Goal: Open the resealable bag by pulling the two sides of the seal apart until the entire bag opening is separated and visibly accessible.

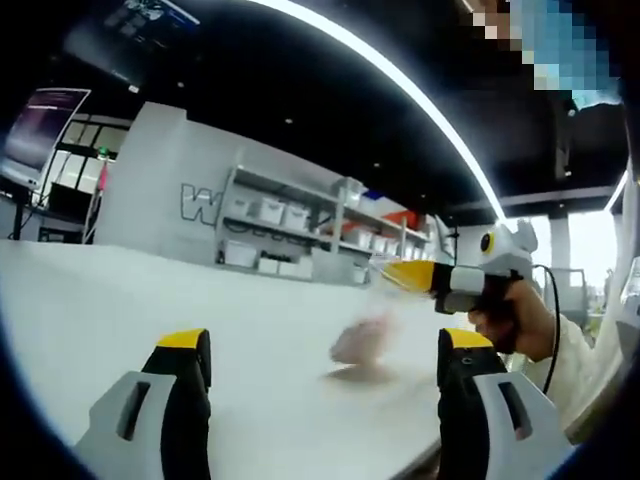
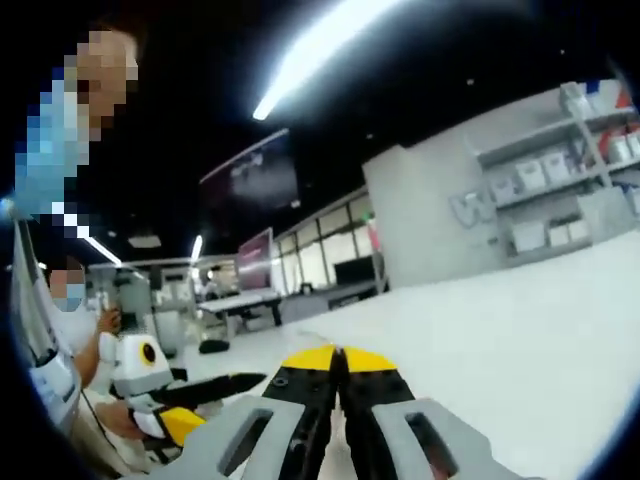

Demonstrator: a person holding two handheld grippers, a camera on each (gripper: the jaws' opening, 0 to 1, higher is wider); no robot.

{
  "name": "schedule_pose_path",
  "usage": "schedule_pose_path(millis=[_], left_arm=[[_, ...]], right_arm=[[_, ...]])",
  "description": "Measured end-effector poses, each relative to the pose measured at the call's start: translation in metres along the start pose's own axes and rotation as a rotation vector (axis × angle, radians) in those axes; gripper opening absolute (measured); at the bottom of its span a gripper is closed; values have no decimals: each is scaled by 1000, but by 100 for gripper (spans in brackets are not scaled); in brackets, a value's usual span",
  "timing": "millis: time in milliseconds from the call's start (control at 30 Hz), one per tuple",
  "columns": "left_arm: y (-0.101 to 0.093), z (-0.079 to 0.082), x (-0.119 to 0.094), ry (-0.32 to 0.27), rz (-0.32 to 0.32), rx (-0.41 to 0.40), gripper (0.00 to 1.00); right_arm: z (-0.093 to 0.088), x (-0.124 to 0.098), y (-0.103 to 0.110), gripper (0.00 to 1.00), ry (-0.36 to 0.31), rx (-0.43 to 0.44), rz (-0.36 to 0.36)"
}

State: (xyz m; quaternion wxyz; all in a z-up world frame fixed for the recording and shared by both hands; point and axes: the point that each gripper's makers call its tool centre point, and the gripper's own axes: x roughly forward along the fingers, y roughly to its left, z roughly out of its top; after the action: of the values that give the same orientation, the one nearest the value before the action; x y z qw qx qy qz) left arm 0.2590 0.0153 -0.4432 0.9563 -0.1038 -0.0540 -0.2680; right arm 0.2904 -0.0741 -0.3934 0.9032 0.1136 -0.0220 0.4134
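Right tool clamped on the blurred bag at centre-right, left tool apart below — it could tear or slip from that one-sided hold.

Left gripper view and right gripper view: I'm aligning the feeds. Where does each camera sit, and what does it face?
Left gripper view: rides the left gripper, jaws open, facing the white table, a blurred clear plastic bag in the right gripper, and its hand.
Right gripper view: rides the right gripper, jaws shut, facing across the table toward the left gripper.
Shared: table, grey shelving rack.
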Motion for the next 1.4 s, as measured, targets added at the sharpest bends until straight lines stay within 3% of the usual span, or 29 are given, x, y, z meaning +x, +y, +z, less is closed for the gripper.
schedule_pose_path(millis=[667,833,1133,1400], left_arm=[[-1,1,-2,-9,-1,2,93],[-1,1,-3,-9,3,2,93],[0,0,-3,-1,6,-1,93],[2,0,-4,-2,16,0,93]], right_arm=[[34,0,-3,0,-80,25,37],[46,3,-3,0,-117,99,78],[57,10,-11,0,-133,112,79],[61,20,-21,0,-148,182,102]])
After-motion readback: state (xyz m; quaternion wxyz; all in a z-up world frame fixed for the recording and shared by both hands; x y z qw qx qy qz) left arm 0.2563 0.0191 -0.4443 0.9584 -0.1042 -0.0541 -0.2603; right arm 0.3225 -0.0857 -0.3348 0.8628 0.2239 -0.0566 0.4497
